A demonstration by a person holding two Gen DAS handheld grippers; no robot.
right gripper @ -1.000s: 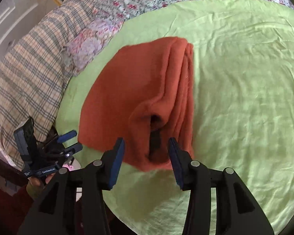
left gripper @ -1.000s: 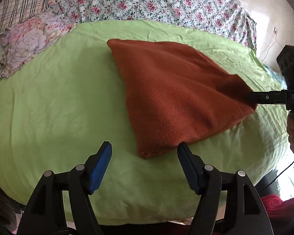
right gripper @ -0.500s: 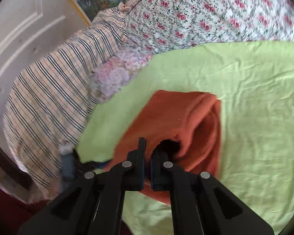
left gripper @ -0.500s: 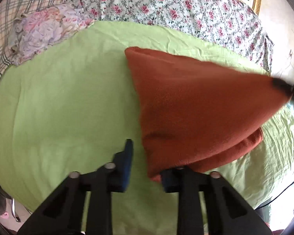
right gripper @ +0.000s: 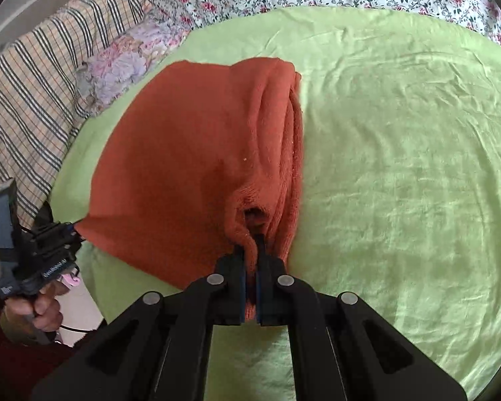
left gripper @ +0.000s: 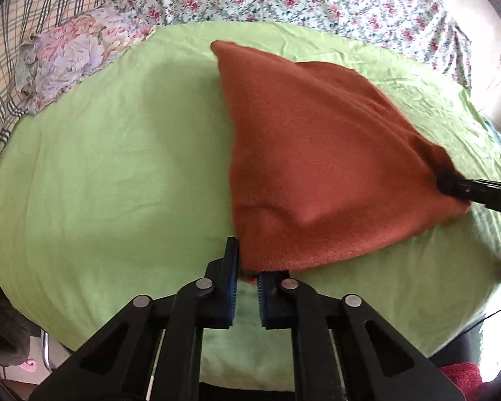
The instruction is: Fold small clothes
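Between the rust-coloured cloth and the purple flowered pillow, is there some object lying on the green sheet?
No. In the left wrist view only bare green sheet lies between the rust-coloured cloth and the purple flowered pillow.

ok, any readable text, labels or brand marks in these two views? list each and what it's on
"DAS", cut off at the frame edge: on the right gripper body, left wrist view.
White lettering on the left gripper body, right wrist view: too blurred to read.
Small white mark lower on that gripper's handle: unreadable.
Nothing on the orange garment or green sheet.
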